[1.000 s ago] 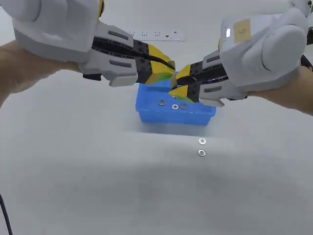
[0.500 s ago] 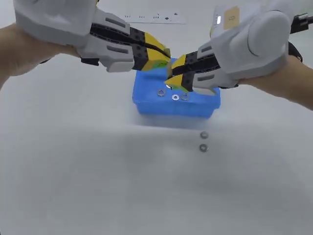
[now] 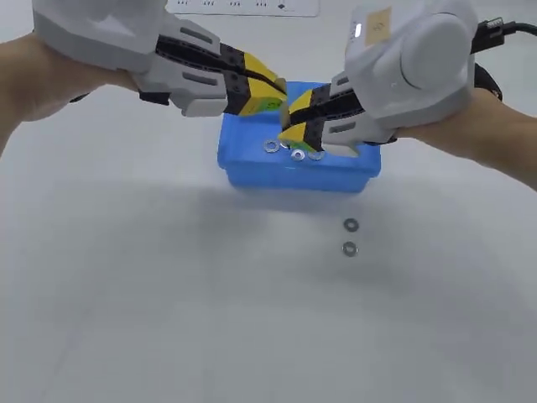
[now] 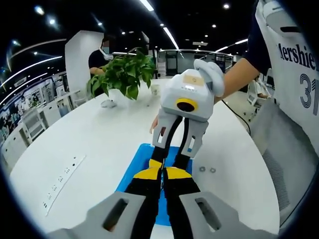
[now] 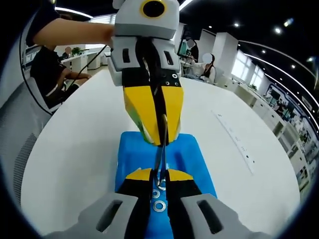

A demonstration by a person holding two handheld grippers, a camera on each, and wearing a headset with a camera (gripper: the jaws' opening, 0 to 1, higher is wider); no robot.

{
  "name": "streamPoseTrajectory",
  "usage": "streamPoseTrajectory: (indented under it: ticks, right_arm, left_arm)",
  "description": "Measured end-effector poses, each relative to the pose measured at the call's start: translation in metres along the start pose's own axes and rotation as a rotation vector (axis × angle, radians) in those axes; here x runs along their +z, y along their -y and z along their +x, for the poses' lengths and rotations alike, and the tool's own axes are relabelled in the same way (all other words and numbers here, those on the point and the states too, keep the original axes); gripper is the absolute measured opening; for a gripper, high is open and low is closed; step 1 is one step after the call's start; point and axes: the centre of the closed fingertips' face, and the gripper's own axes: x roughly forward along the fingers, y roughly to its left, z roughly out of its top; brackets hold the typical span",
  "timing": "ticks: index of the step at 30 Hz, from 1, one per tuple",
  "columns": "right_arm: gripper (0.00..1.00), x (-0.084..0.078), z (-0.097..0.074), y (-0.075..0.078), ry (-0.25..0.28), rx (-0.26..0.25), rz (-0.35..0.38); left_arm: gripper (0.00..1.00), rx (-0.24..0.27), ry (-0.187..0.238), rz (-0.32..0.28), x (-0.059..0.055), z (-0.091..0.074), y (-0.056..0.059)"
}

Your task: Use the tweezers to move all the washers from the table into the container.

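The blue container (image 3: 252, 168) holds three washers (image 3: 270, 147) near its front wall. Two more washers (image 3: 351, 225) lie on the white table in front of it, to the right. Over the container, my left gripper (image 3: 275, 94) and right gripper (image 3: 289, 134) meet tip to tip. Thin metal tweezers (image 5: 160, 149) run from the left gripper's yellow jaws down between the right gripper's (image 5: 159, 175) jaws. Both look shut on them. The tweezer tips end just above the washers (image 5: 159, 205) in the container (image 5: 192, 159). My left gripper (image 4: 162, 174) faces the right one.
A white power strip (image 3: 243, 7) lies at the table's far edge. The left gripper view has a potted plant (image 4: 124, 74) and a person further down the long table. White tabletop (image 3: 168, 294) stretches all around the container.
The head camera has shifted, so the container sits higher in view. Both grippers stay over the container; the right one has edged slightly left. The washers have not moved.
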Motion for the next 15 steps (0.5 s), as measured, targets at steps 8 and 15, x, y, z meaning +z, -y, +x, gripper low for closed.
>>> streamPoseTrajectory:
  ticks: [8, 15]
  right_arm:
    - [0.11, -0.0036, 0.0027, -0.0022, -0.019, 0.005, -0.014]
    - [0.11, -0.0015, -0.0012, -0.0008, -0.015, -0.002, -0.014]
  left_arm:
    - [0.05, -0.004, -0.004, -0.015, -0.0042, 0.0025, 0.0005]
    - [0.05, -0.009, -0.002, -0.003, -0.0011, 0.0025, 0.0029]
